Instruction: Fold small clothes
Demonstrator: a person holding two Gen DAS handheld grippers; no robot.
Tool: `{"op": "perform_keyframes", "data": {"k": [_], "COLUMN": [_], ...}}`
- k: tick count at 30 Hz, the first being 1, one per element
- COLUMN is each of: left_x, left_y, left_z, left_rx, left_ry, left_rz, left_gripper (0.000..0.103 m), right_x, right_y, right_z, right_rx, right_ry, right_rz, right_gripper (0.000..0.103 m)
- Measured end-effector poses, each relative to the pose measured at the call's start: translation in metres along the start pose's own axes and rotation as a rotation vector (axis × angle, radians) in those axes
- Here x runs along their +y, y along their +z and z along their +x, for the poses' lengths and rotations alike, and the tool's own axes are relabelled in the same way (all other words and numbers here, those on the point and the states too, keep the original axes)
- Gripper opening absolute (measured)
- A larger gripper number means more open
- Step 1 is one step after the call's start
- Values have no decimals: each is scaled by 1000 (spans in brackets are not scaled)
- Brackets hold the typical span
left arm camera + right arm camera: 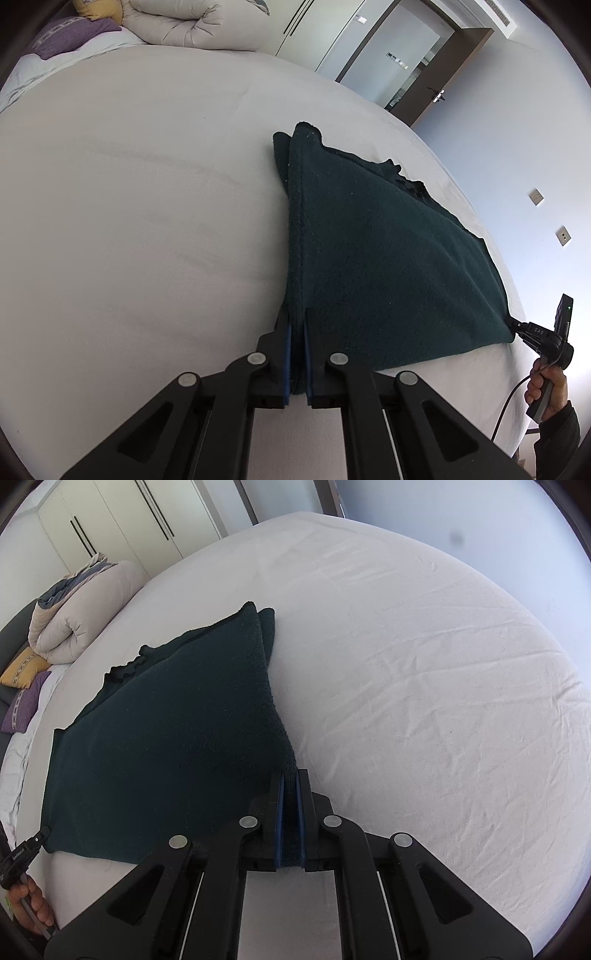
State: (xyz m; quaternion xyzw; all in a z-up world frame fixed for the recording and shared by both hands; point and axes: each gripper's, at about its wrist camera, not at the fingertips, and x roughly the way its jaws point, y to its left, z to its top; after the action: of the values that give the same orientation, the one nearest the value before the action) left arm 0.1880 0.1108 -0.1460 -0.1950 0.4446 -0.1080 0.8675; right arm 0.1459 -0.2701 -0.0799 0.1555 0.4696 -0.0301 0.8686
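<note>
1. We see a wide bed under a wrinkled white sheet.
2. On its near part lies a dark green fleece cloth, doubled over.
3. Our left gripper pinches the cloth's near left corner, fingers nearly closed.
4. Our right gripper clamps the near right corner likewise.

Dark green cloth, folded, on bed

white bed sheet | rolled duvet | yellow pillow | purple pillow | wardrobe
</note>
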Motion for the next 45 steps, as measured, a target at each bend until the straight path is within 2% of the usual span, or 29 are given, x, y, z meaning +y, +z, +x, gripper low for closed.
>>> {"op": "perform_keyframes", "data": {"k": [8, 11, 12, 13, 14, 15, 17, 19, 20, 22, 24, 26, 27, 29, 30, 31, 32, 33, 34, 38, 40, 43, 45], "left_x": [1, 2, 3, 5, 6, 7, 5, -9, -21, -50, -81, -103, -111, -117, -116, -110, -103, -97, -91, -65, -57, -52, -53], "left_y": [-4, -3, -3, -3, -2, -2, 3, 13, 20, 34, 43, 42, 39, 31, 26, 23, 20, 20, 21, 20, 20, 21, 26], "left_z": [1, 1, 0, -3, -8, -13, -29, -48, -52, -45, -26, 1, 17, 50, 63, 72, 72, 69, 65, 53, 46, 36, 19], "left_rx": [-1, 0, 0, 2, -5, -14, -47, -130, -151, -143, -117, -72, -37, 19, 43, 53, 34, 28, 32, 42, 45, 49, 12], "left_ry": [9, 5, -3, 10, 15, 28, 89, 135, 140, 129, 73, -5, -26, -8, 9, 25, 18, 6, -3, -1, 14, 54, 100], "left_rz": [-10, -15, -24, -34, -41, -46, -30, 25, 69, 158, 218, 231, 233, 223, 222, 215, 205, 193, 186, 169, 163, 158, 151], "left_gripper": [6, 10, 12, 26, 33, 34, 34, 34, 36, 44, 44, 44, 44, 44, 44, 40, 32, 30, 26, 11, 9, 9, 18], "right_x": [3, 8, 9, 9, 10, 9, 5, 8, 12, 32, 65, 97, 111, 131, 133, 132, 128, 118, 105, 28, -17, -60, -74], "right_y": [-2, -2, -1, -1, 0, 2, 5, 9, 12, 16, 15, 7, 2, -9, -14, -19, -27, -27, -25, -13, -10, -9, -8], "right_z": [5, 6, 5, 3, -1, -8, -27, -49, -54, -51, -30, -6, 7, 38, 52, 66, 74, 79, 78, 59, 49, 23, 2], "right_rx": [10, 12, 10, 10, 11, 5, -54, -131, -145, -113, -20, 62, 92, 179, 210, 238, 252, 247, 228, 81, 18, -70, -126], "right_ry": [-29, -43, -47, -51, -57, -65, -69, -55, -3, 156, 343, 477, 527, 601, 595, 586, 595, 625, 634, 570, 521, 418, 319], "right_rz": [-39, -70, -77, -78, -74, -60, -15, 16, 27, 46, 58, 71, 86, 113, 134, 156, 178, 208, 237, 375, 462, 520, 557], "right_gripper": [5, 6, 6, 7, 8, 12, 16, 16, 16, 16, 16, 16, 16, 16, 16, 16, 16, 11, 10, 11, 10, 11, 18]}}
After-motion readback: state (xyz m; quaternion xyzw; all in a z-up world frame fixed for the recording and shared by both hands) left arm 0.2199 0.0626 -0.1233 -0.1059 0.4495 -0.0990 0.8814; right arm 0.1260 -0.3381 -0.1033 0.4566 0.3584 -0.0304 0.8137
